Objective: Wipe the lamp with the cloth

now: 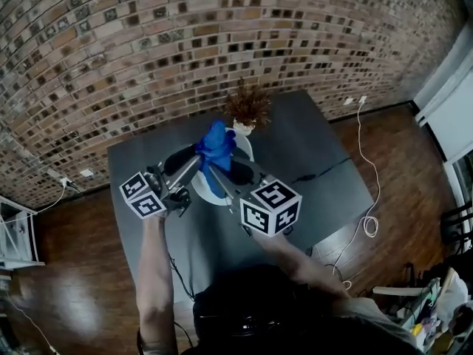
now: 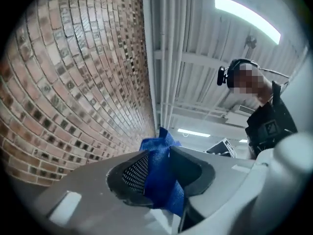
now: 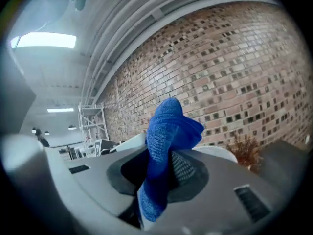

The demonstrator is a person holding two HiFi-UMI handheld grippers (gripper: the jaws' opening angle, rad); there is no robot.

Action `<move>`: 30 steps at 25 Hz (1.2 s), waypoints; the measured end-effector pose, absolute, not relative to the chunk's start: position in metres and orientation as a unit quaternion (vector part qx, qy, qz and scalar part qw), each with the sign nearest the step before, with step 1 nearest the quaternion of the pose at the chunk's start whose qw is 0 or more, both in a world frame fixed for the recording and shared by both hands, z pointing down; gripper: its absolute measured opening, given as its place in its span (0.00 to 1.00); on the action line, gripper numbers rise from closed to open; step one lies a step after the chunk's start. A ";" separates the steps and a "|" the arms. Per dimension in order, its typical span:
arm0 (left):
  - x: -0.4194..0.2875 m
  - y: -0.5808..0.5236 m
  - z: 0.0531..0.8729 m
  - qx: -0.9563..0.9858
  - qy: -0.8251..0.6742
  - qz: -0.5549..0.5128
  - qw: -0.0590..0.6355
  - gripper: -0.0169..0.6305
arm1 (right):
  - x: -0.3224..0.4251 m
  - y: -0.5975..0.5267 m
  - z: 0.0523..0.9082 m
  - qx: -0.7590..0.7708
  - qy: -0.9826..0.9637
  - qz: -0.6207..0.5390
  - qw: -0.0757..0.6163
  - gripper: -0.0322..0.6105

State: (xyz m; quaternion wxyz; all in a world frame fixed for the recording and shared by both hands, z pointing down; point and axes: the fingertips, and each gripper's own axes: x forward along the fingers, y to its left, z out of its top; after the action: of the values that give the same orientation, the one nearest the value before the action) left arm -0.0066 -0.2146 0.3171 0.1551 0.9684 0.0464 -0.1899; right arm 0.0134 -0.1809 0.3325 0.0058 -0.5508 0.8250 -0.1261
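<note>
A blue cloth [image 1: 216, 145] is bunched up between both grippers, above a white round lamp [image 1: 201, 188] on the grey table [image 1: 310, 154]. My left gripper [image 1: 199, 156] comes in from the left and is shut on the cloth [image 2: 159, 148], which fills the gap between its jaws [image 2: 157, 176]. From the lower right, my right gripper [image 1: 216, 171] also pinches the cloth [image 3: 168, 126] between its jaws [image 3: 163, 173], and a fold sticks up past the tips. A white curved part of the lamp [image 3: 222, 154] shows just behind the right jaws. Most of the lamp is hidden by cloth and grippers.
A small plant [image 1: 247, 108] with red-brown leaves in a white pot stands right behind the lamp, near the table's far edge. A brick wall [image 1: 185, 43] runs behind the table. Cables [image 1: 366, 220] lie on the wooden floor at right.
</note>
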 end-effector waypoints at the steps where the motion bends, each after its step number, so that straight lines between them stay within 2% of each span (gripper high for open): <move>1: -0.008 -0.218 0.317 0.968 0.046 -0.194 0.151 0.20 | 0.009 -0.184 0.336 -0.548 0.825 -0.138 0.011 0.19; 6: 0.007 -0.218 0.333 0.989 0.044 -0.110 0.083 0.18 | 0.012 -0.197 0.361 -0.565 0.813 -0.134 -0.051 0.19; 10: 0.015 -0.196 0.328 0.996 0.061 -0.065 -0.010 0.13 | 0.027 -0.186 0.361 -0.573 0.806 -0.117 -0.087 0.19; 16: 0.027 -0.176 0.346 0.991 0.108 0.006 -0.073 0.14 | 0.089 -0.162 0.312 -0.647 0.757 -0.040 -0.084 0.19; 19: 0.030 -0.174 0.352 0.989 0.120 0.018 -0.081 0.13 | 0.063 -0.163 0.321 -0.608 0.788 -0.071 -0.064 0.19; 22: 0.030 -0.169 0.363 0.982 0.112 0.060 -0.140 0.12 | 0.043 -0.168 0.354 -0.571 0.810 -0.118 -0.058 0.19; 27: 0.039 -0.164 0.367 0.974 0.102 0.079 -0.185 0.11 | 0.121 -0.170 0.355 -0.660 0.726 -0.018 -0.195 0.19; 28: 0.041 -0.163 0.368 0.973 0.101 0.082 -0.192 0.11 | 0.130 -0.168 0.346 -0.669 0.718 -0.010 -0.192 0.19; 30: 0.041 -0.161 0.368 0.973 0.100 0.076 -0.193 0.11 | 0.121 -0.162 0.335 -0.650 0.747 -0.048 -0.131 0.19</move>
State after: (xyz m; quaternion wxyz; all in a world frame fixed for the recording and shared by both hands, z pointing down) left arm 0.0409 -0.1613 0.3679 -0.1932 0.9731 0.0999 0.0763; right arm 0.1206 -0.1619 0.3347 -0.1310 -0.6498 0.7471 -0.0483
